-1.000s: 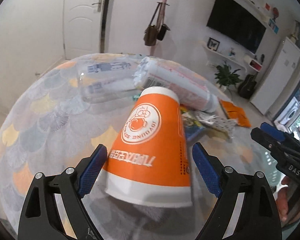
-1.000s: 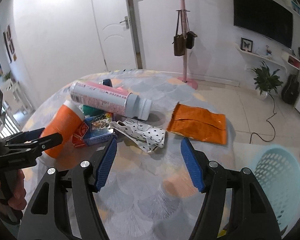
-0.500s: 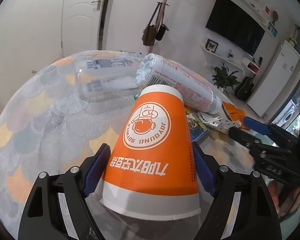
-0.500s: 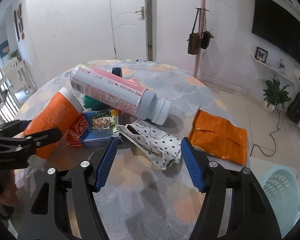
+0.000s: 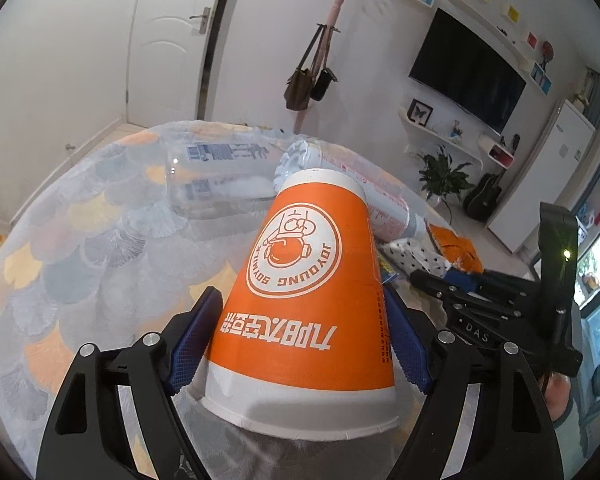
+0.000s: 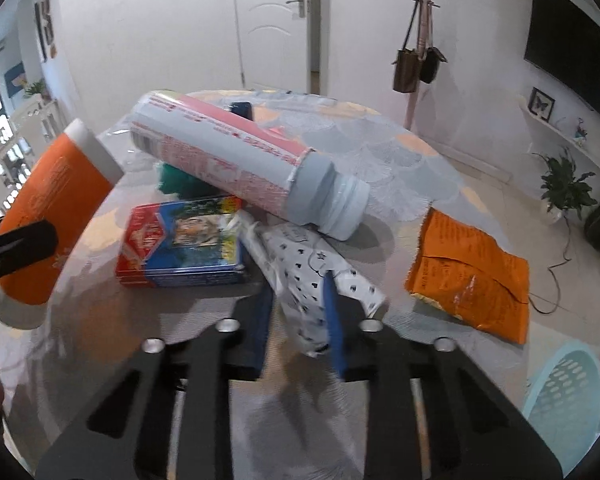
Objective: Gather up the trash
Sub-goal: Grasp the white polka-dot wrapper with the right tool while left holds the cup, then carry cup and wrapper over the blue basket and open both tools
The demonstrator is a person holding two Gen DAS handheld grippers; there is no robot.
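The left gripper holds an orange paper cup upside down, its blue pads pressed against the cup's sides near the white rim, the jaws set wide to span it. The right gripper has its jaws nearly together, having just been closing, and they pinch the near end of a white wrapper with black dots; the picture is blurred there. The wrapper lies on the round table, toward its near edge in the right wrist view. Just behind it lies a red and blue card box, and over both rests a pale blue bottle with a pink label on its side, its neck pointing toward the table's right edge. A green object shows under the bottle; what it is cannot be told. A clear plastic bottle lies on its side toward the far edge. A torn orange packet lies at the right edge, apart from the pile. A pale green basket stands on the floor beyond that edge.
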